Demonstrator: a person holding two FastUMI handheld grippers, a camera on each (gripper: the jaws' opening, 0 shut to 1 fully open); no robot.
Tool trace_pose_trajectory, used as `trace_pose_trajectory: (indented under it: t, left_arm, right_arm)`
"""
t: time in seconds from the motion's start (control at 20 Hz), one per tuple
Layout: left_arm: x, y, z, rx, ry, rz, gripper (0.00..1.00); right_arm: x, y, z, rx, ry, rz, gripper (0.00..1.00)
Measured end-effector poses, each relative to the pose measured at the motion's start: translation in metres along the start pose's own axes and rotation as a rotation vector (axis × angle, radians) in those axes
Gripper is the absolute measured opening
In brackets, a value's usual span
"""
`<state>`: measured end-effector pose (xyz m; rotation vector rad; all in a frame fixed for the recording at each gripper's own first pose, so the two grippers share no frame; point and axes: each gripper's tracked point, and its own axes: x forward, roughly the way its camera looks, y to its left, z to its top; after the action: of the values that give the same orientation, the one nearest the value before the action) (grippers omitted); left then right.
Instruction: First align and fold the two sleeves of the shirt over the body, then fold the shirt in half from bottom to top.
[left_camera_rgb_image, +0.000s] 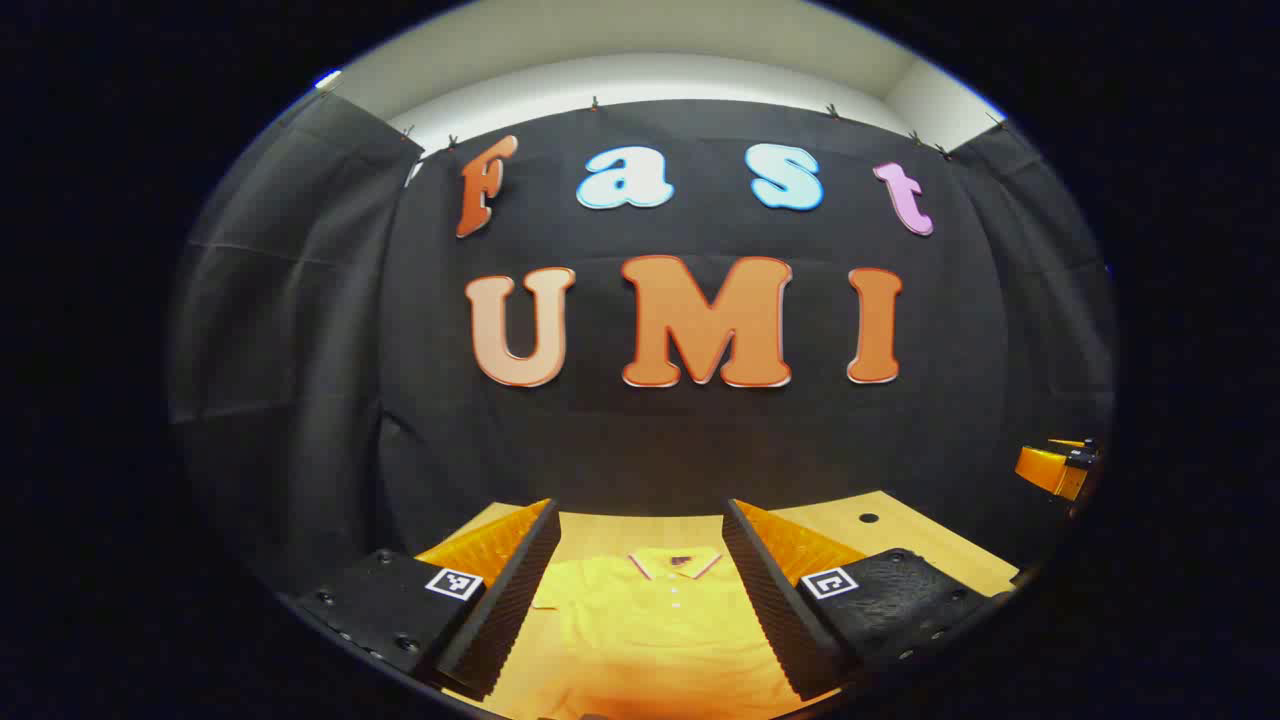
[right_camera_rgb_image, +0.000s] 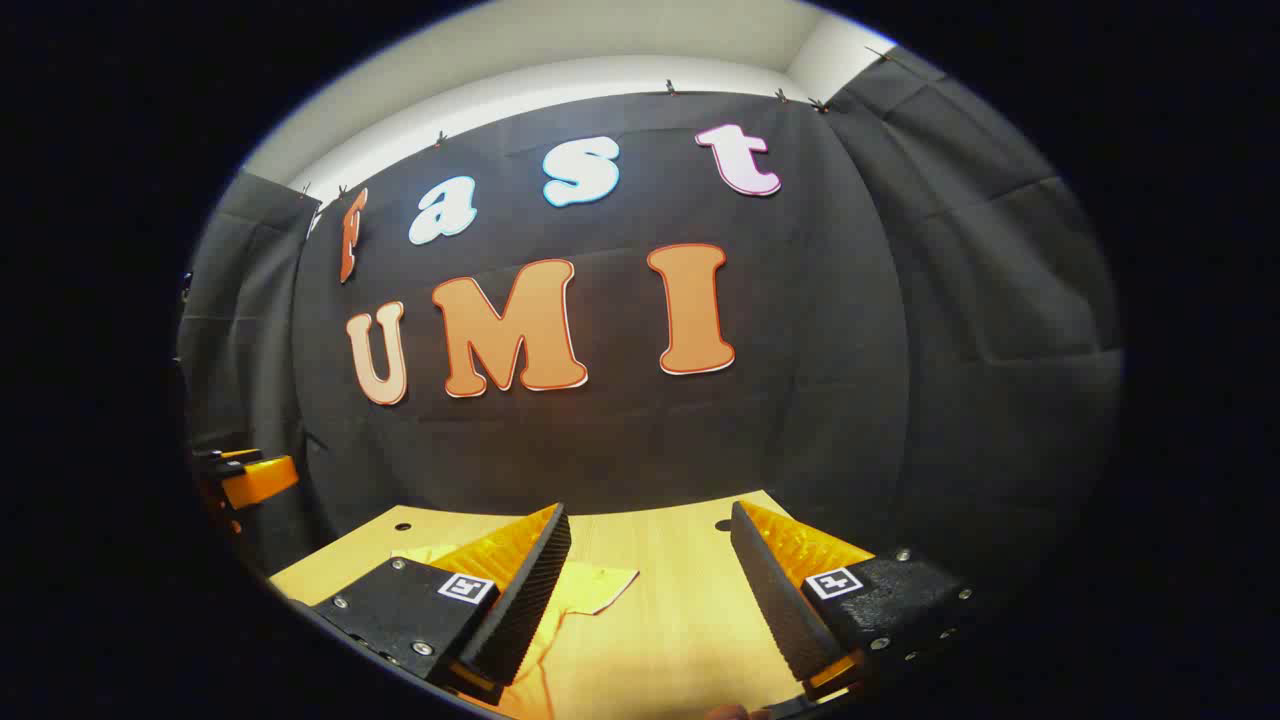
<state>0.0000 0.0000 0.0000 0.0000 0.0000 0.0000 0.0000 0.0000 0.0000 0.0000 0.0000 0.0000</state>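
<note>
A yellow polo shirt (left_camera_rgb_image: 650, 625) lies flat on the wooden table (left_camera_rgb_image: 900, 540), collar toward the far wall. My left gripper (left_camera_rgb_image: 640, 560) hangs above its chest, open, with the collar showing between the fingers. In the right gripper view, one short sleeve of the shirt (right_camera_rgb_image: 600, 585) spreads out on the table (right_camera_rgb_image: 660, 560) beside the left finger. My right gripper (right_camera_rgb_image: 650, 565) is open above bare wood just right of that sleeve. Nothing is held in either gripper.
The black cloth wall stands close behind the table's far edge. Small round holes (left_camera_rgb_image: 868, 518) (right_camera_rgb_image: 722, 524) mark the tabletop. The other gripper shows at the edge of each view: the right gripper (left_camera_rgb_image: 1055, 468), the left gripper (right_camera_rgb_image: 245, 480).
</note>
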Motion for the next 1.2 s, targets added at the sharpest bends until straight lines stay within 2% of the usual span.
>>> trace_pose_trajectory:
  t: [0.1, 0.15, 0.25, 0.3, 0.35, 0.4, 0.5, 0.6, 0.65, 0.75, 0.8, 0.85, 1.0, 1.05, 1.15, 1.2]
  left_arm:
    - [0.000, 0.051, 0.007, 0.005, 0.002, 0.017, 1.00]
    - [0.001, 0.074, 0.008, 0.003, 0.007, 0.025, 0.99]
    - [0.003, 0.102, 0.011, -0.026, 0.015, 0.023, 0.98]
    - [0.005, 0.113, 0.011, -0.038, 0.014, 0.027, 0.98]
    - [0.007, 0.121, 0.012, -0.048, 0.008, 0.034, 0.98]
    - [0.011, 0.126, 0.013, -0.051, 0.007, 0.038, 0.98]
    - [0.017, 0.134, 0.010, -0.058, 0.009, 0.049, 0.98]
    - [0.029, 0.128, 0.010, -0.080, 0.026, 0.033, 0.98]
    - [0.037, 0.124, 0.009, -0.089, 0.033, 0.029, 0.98]
    - [0.051, 0.115, 0.017, -0.095, 0.017, 0.025, 0.98]
    - [0.059, 0.111, 0.022, -0.089, 0.011, 0.030, 0.98]
    - [0.066, 0.107, 0.025, -0.077, 0.004, 0.039, 0.98]
    - [0.088, 0.091, 0.038, -0.048, -0.021, 0.052, 0.98]
    - [0.094, 0.086, 0.039, -0.044, -0.021, 0.056, 0.98]
    - [0.103, 0.078, 0.033, -0.037, -0.013, 0.066, 0.98]
    - [0.109, 0.074, 0.032, -0.031, -0.007, 0.069, 0.98]
  right_arm:
    - [-0.008, 0.037, 0.003, 0.070, 0.013, -0.026, 0.97]
    - [-0.012, 0.055, 0.008, 0.120, 0.018, -0.028, 1.00]
    - [-0.019, 0.083, 0.019, 0.177, 0.001, -0.020, 1.00]
    - [-0.023, 0.094, 0.021, 0.179, -0.004, -0.011, 0.97]
    - [-0.024, 0.101, 0.020, 0.166, 0.006, -0.009, 1.00]
    - [-0.024, 0.104, 0.017, 0.146, 0.018, -0.006, 0.97]
    - [-0.021, 0.108, 0.015, 0.090, 0.029, -0.007, 0.97]
    - [-0.013, 0.104, 0.014, 0.051, 0.032, -0.028, 1.00]
    - [-0.008, 0.104, 0.013, 0.046, 0.038, -0.025, 0.97]
    - [0.007, 0.108, 0.014, 0.036, 0.050, -0.006, 0.97]
    - [0.017, 0.108, 0.015, 0.023, 0.055, 0.006, 1.00]
    - [0.027, 0.108, 0.015, 0.002, 0.062, 0.016, 0.97]
    - [0.054, 0.096, 0.024, -0.066, 0.055, 0.011, 0.97]
    - [0.063, 0.094, 0.026, -0.066, 0.057, 0.020, 1.00]
    - [0.078, 0.089, 0.022, -0.050, 0.079, 0.028, 0.97]
    - [0.085, 0.084, 0.018, -0.046, 0.096, 0.025, 1.00]
